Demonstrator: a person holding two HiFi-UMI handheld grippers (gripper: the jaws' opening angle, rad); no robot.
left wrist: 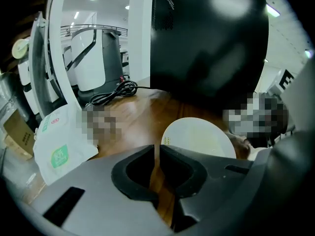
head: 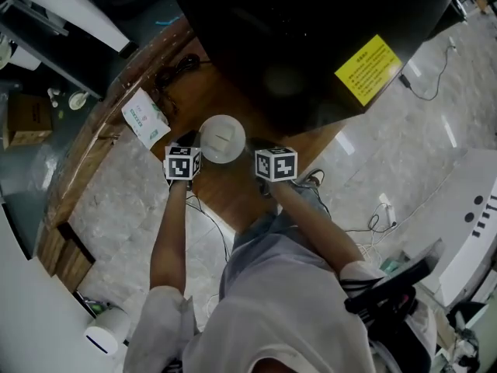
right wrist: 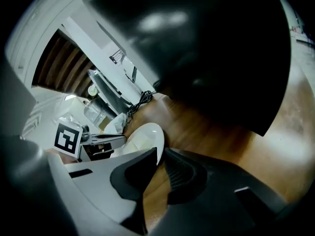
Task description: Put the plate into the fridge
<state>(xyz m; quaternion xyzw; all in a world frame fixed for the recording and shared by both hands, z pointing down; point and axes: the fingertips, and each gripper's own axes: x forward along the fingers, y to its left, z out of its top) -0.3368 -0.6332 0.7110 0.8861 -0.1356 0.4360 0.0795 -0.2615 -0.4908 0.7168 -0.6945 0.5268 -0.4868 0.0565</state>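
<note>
A white plate lies on the wooden table just in front of the black fridge, whose door looks closed. My right gripper sits at the plate's right side, its jaws nearly together with the plate's rim in the narrow gap. My left gripper is at the plate's left rim, jaws together, with only wood showing through the slit. From the right gripper view, the left gripper points at the plate's edge.
A white packet with green print lies left of the plate, and a coiled black cable beyond it. A yellow label is stuck on the fridge. The table's curved edge runs along the left. Cables trail over the floor.
</note>
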